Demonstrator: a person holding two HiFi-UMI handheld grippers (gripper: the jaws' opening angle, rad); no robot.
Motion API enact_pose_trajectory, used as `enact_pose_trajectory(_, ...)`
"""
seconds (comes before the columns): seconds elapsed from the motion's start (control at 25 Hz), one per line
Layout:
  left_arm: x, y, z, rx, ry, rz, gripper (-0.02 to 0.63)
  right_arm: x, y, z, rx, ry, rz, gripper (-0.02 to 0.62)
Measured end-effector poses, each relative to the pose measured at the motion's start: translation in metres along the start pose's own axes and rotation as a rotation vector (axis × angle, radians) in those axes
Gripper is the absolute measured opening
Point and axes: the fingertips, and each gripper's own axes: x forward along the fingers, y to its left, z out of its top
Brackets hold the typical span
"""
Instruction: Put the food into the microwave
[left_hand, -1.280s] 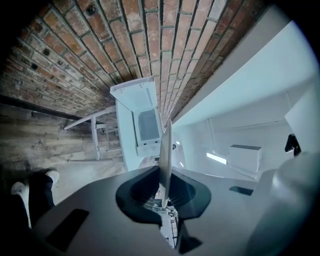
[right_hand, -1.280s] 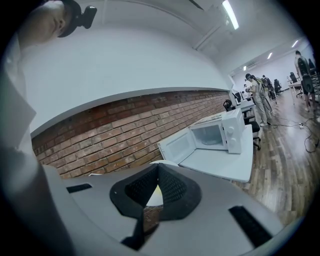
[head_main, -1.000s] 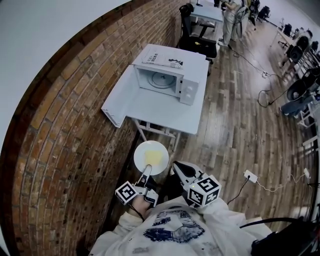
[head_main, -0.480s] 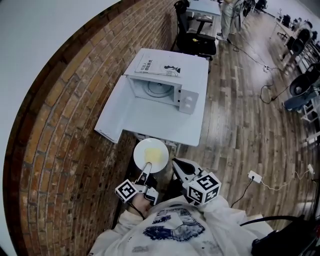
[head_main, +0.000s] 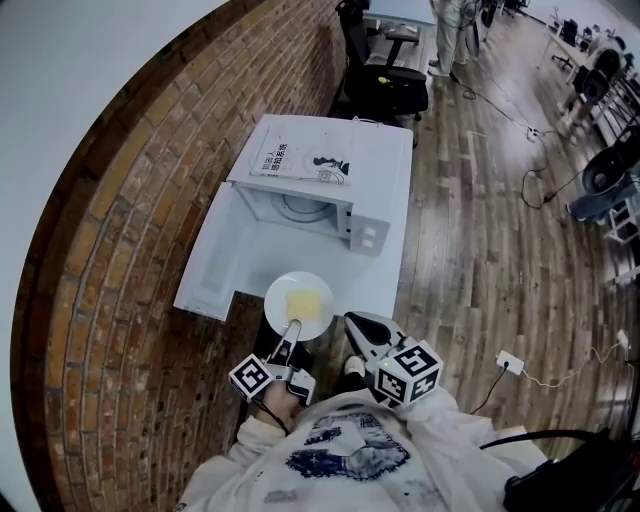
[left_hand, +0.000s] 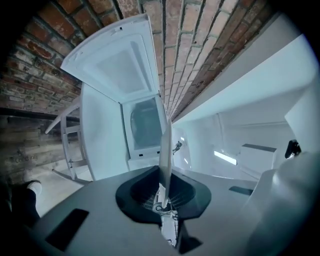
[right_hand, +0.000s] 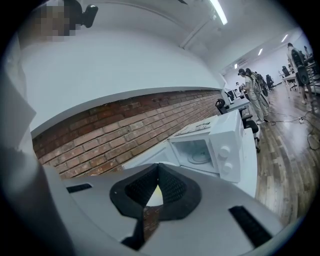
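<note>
A white plate (head_main: 300, 305) with a pale yellow piece of food (head_main: 307, 299) hangs over the near edge of the white table (head_main: 368, 288). My left gripper (head_main: 293, 328) is shut on the plate's near rim. In the left gripper view the plate (left_hand: 165, 145) shows edge-on between the jaws. The white microwave (head_main: 315, 195) stands on the table. Its door (head_main: 205, 260) swings wide to the left and the glass turntable (head_main: 296, 208) is visible inside. My right gripper (head_main: 352, 322) sits just right of the plate, shut with nothing in it, and faces the microwave (right_hand: 217, 142).
A brick wall (head_main: 130, 250) runs along the left. A booklet (head_main: 305, 160) lies on top of the microwave. Behind the table stands a black office chair (head_main: 385, 85). A power strip (head_main: 508, 362) and cables lie on the wooden floor to the right.
Both grippers and the plate have moved forward toward the microwave. The plate was over the floor short of the table and now reaches over the table's front edge.
</note>
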Motion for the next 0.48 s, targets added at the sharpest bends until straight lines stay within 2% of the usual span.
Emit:
enact_pose_trajectory(0.12,0.021,0.005,0.010,0.029,-0.005,0.027,0.028,0.014,-0.018,0.015,0.001,-0.002,0.011,0.014)
enact_pose_trajectory(0.28,0.047,0.000,0.018,-0.008,-0.028,0.002,0.028,0.031,-0.040,0.026,0.004,0.002,0.018,0.014)
enact_pose_trajectory(0.48,0.060,0.014,0.027,0.007,-0.040,0.032,0.028,0.045,-0.053,0.029,0.006,0.017,0.032,0.014)
